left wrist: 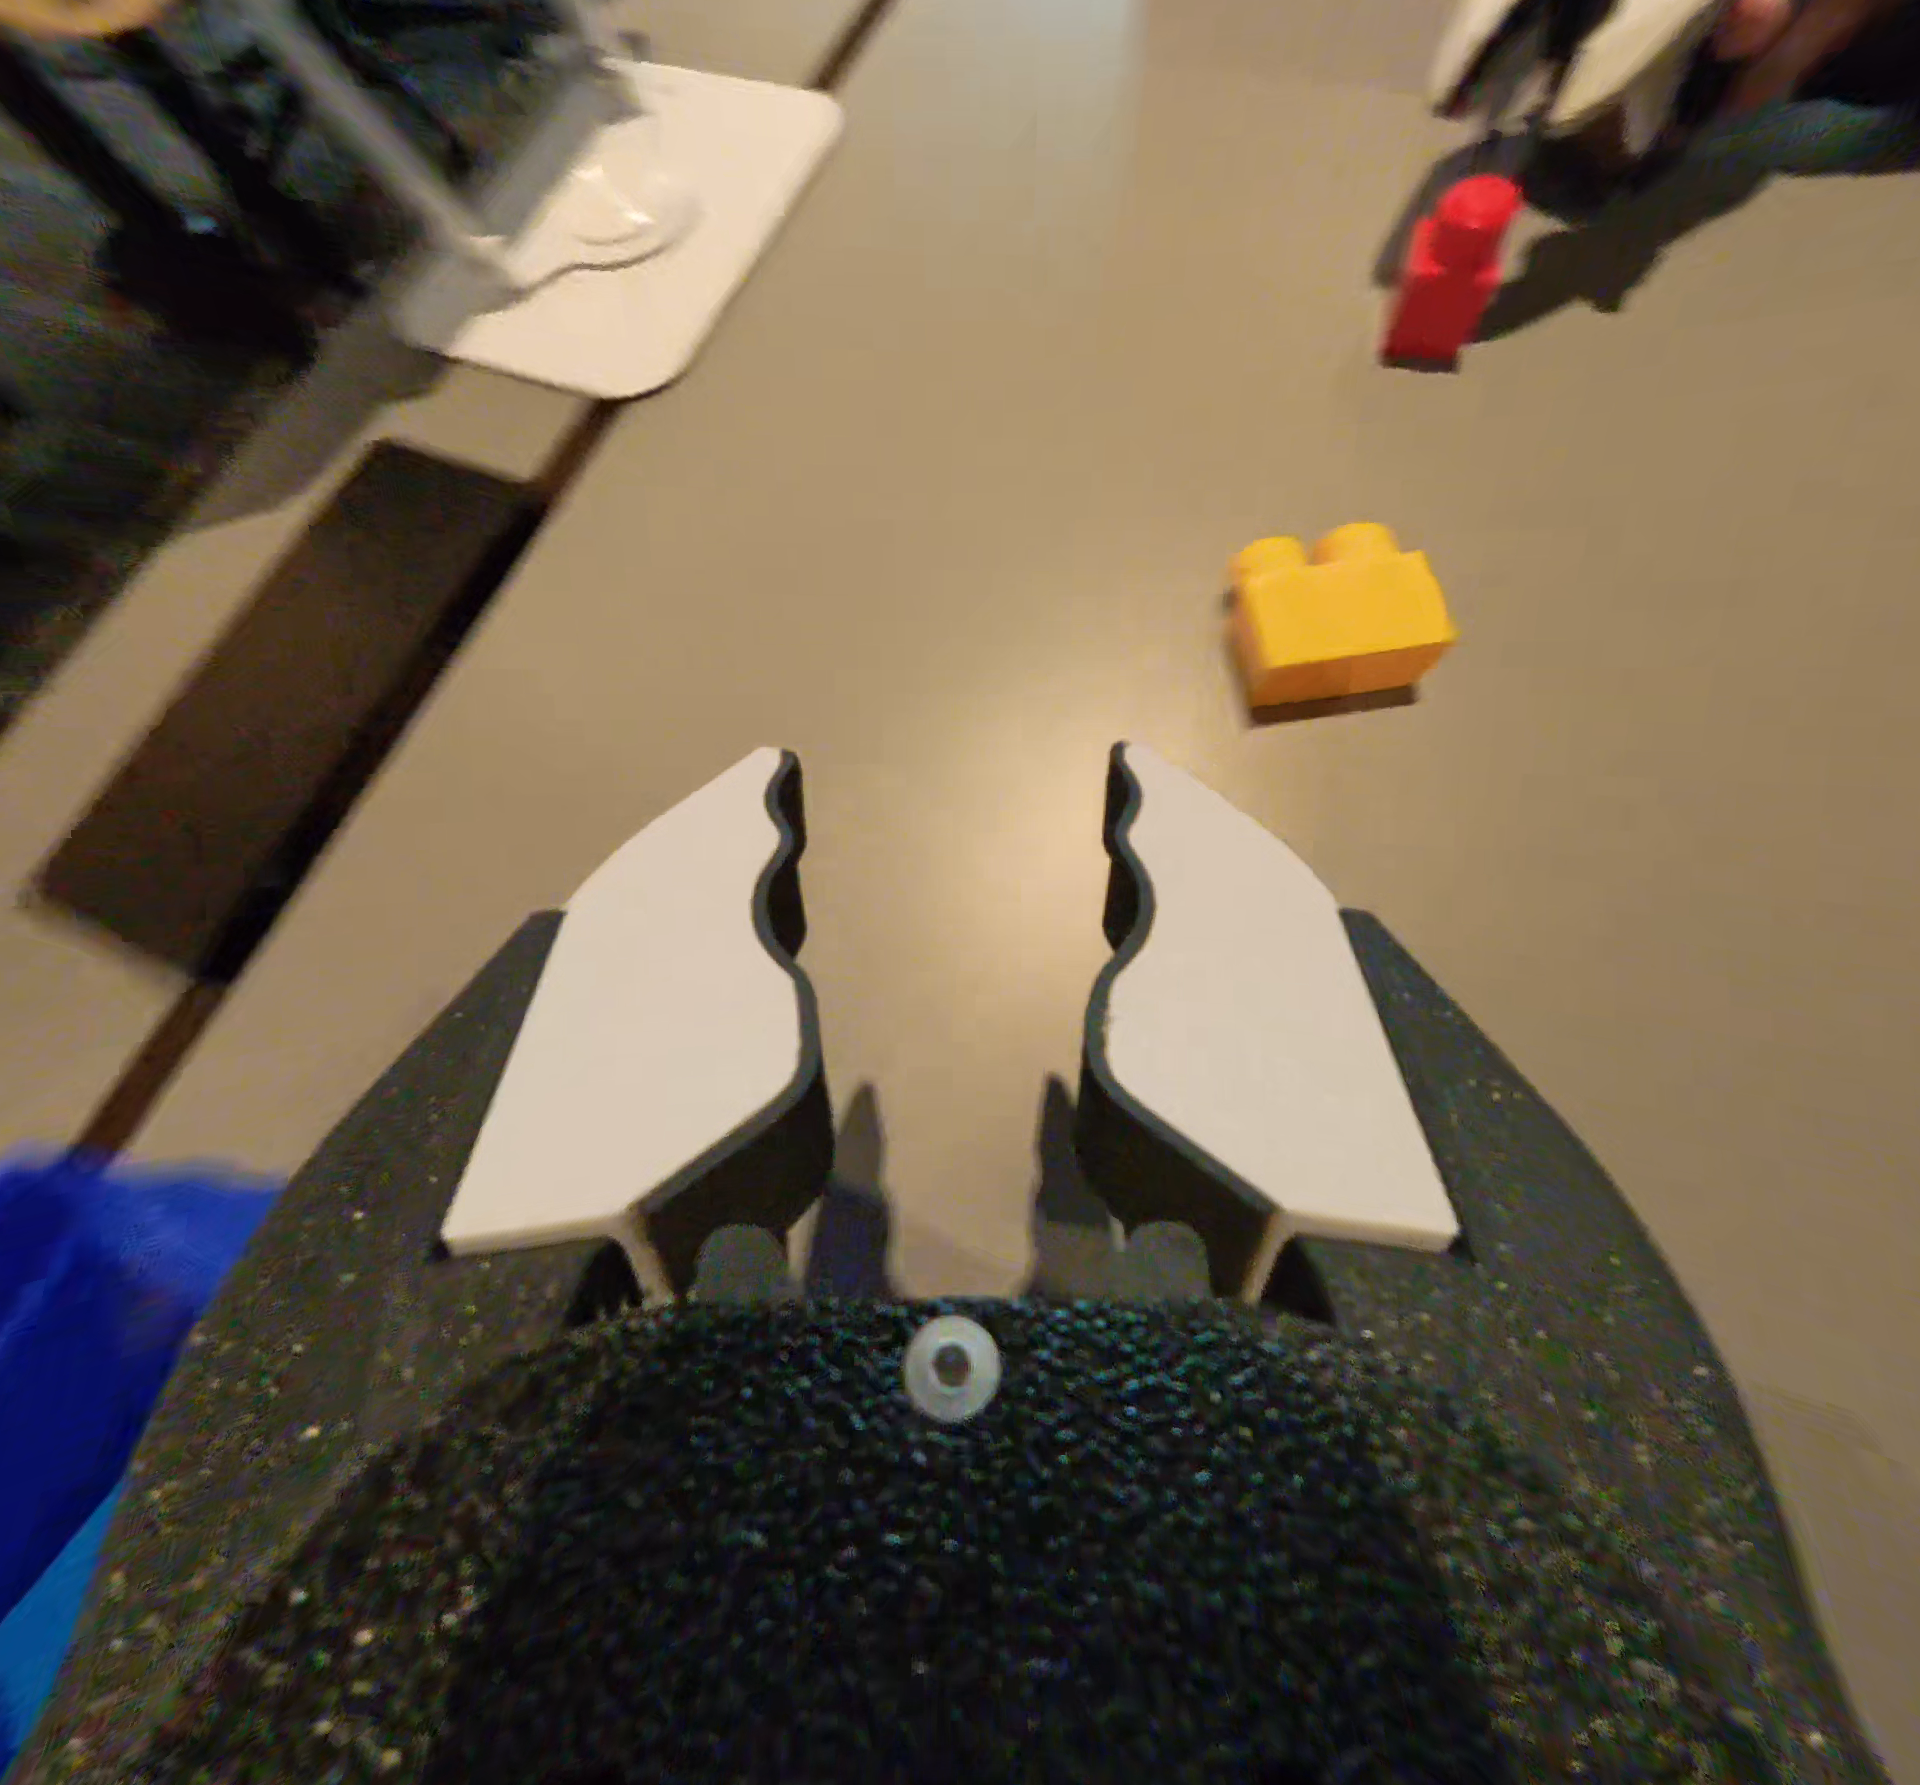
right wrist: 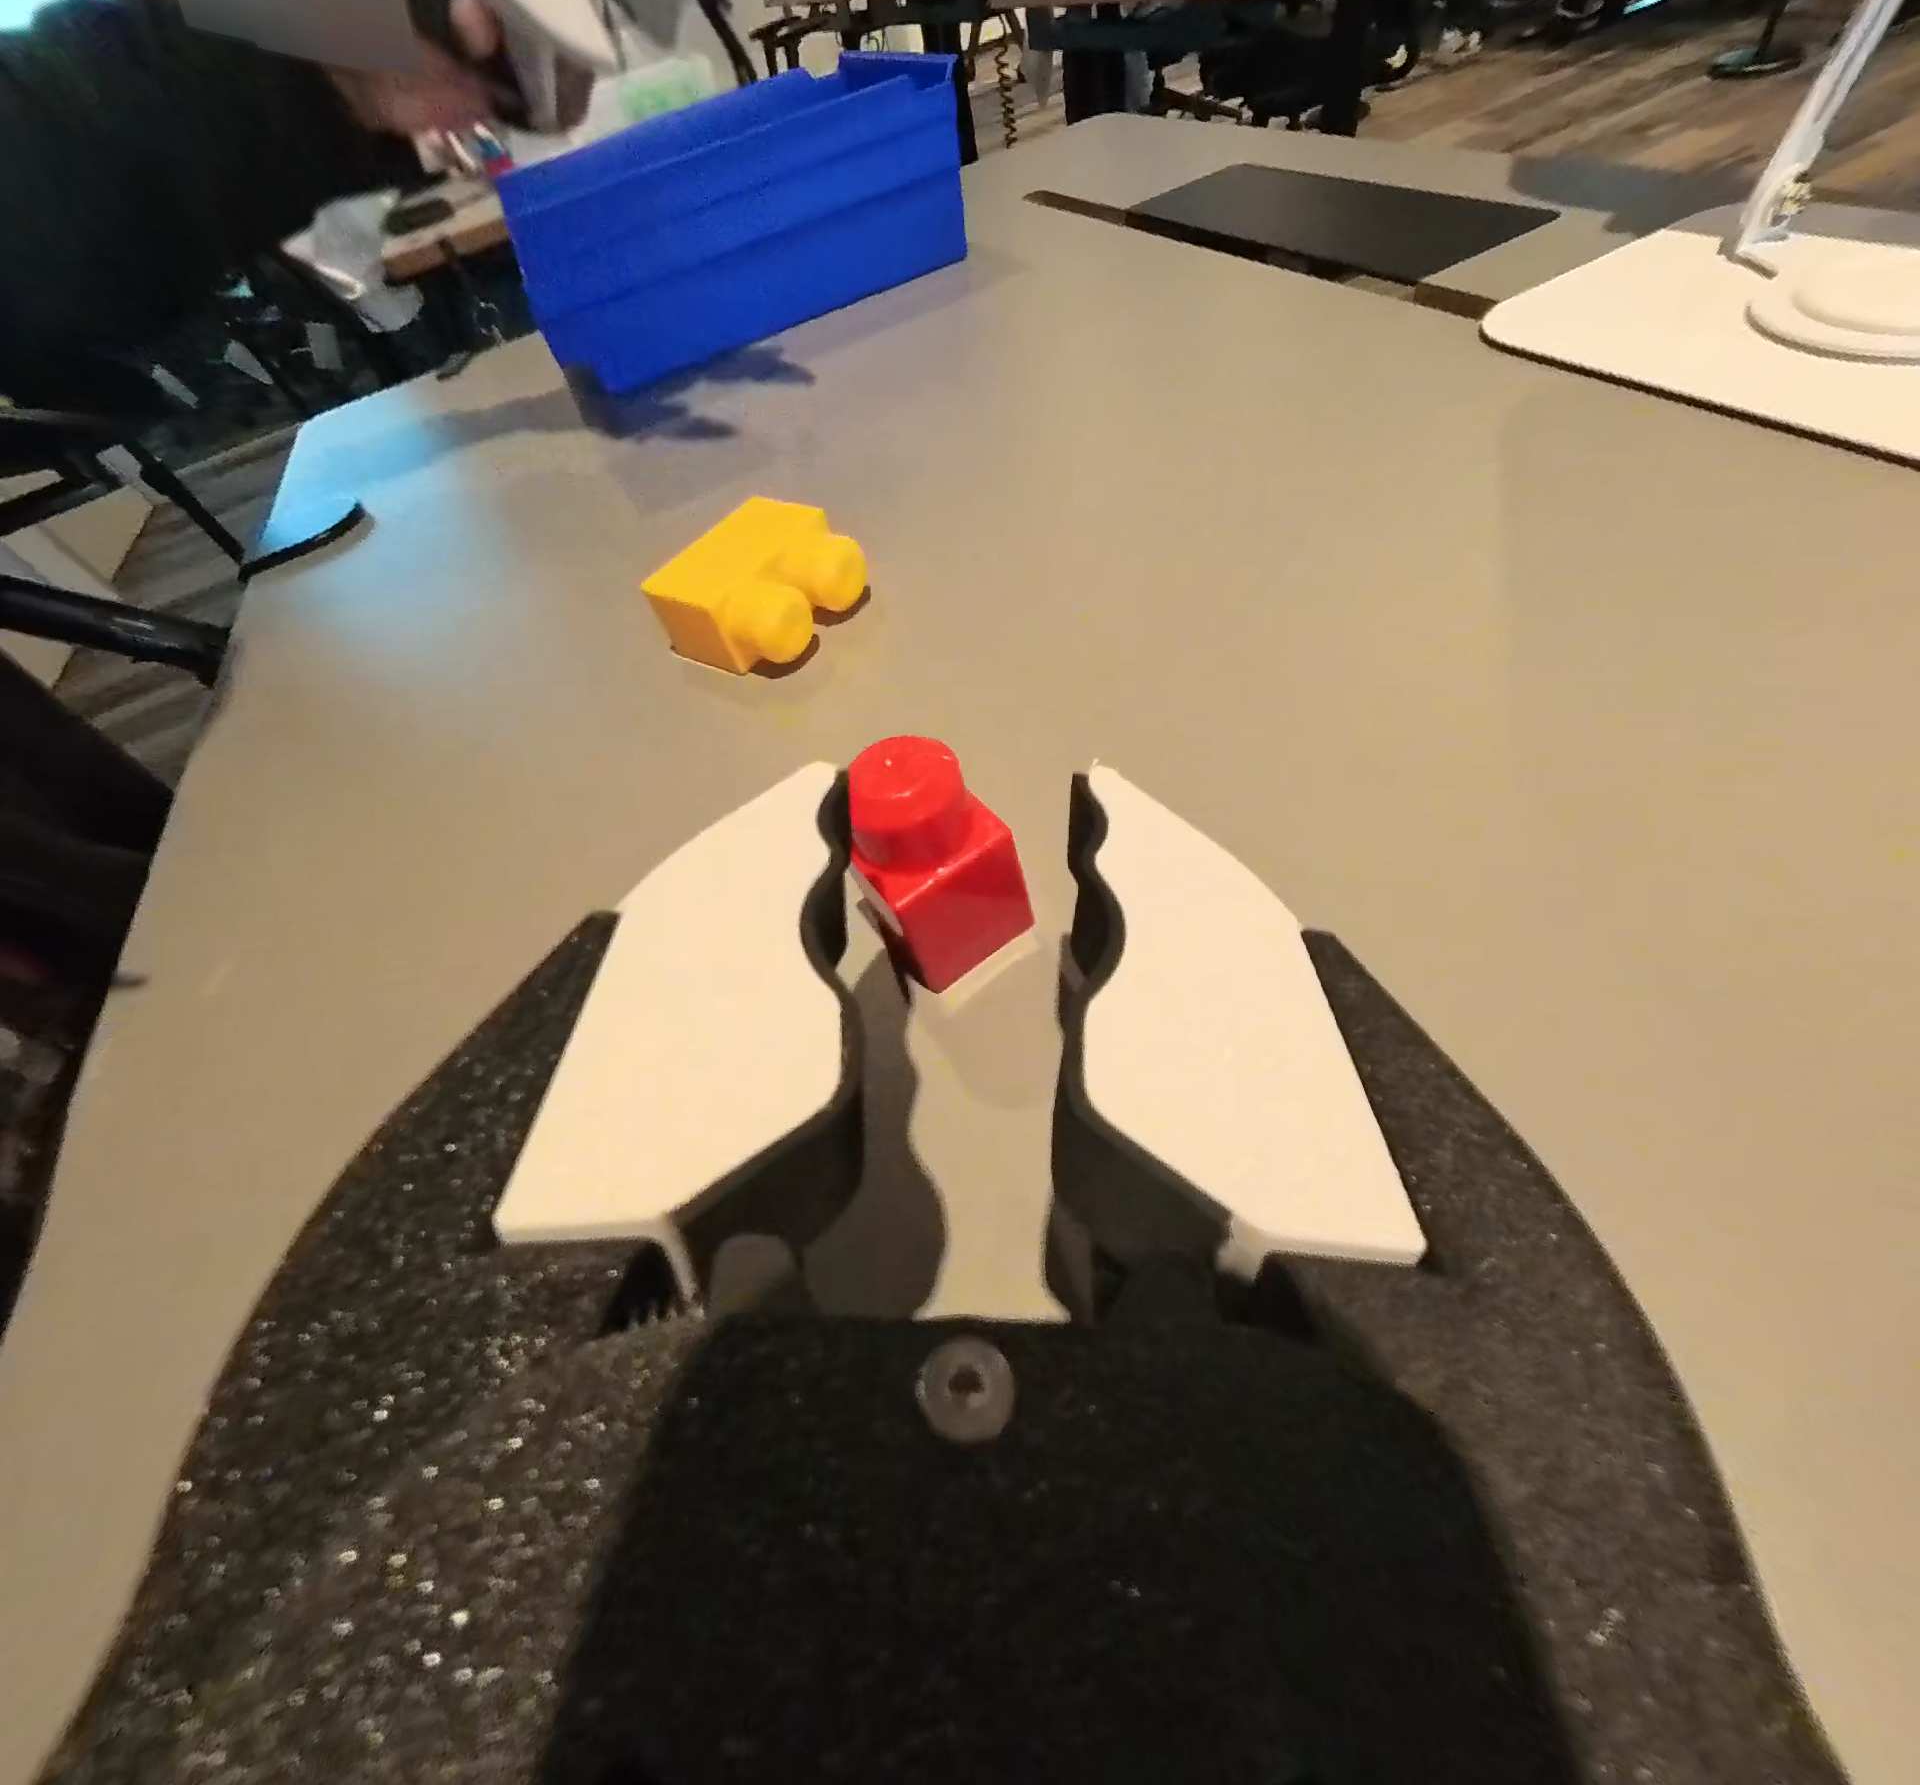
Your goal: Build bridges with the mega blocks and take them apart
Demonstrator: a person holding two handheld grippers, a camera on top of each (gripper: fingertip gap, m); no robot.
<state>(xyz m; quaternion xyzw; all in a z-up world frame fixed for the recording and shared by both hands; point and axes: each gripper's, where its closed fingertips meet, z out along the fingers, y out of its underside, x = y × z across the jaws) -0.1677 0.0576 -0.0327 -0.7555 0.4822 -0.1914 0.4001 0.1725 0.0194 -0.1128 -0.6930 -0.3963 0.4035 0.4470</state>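
Blocks lie apart on a grey table (right wrist: 1247, 592): the red block (right wrist: 940, 868) stands upright between the spread fingers of the right gripper (right wrist: 956, 785), nearly touching the left one, not yet gripped; the yellow block (right wrist: 753, 582) rests on its side beyond. The left gripper (left wrist: 956, 759) hangs open and empty. A clean pickup likely means centring the block first, then squeezing its flat sides.
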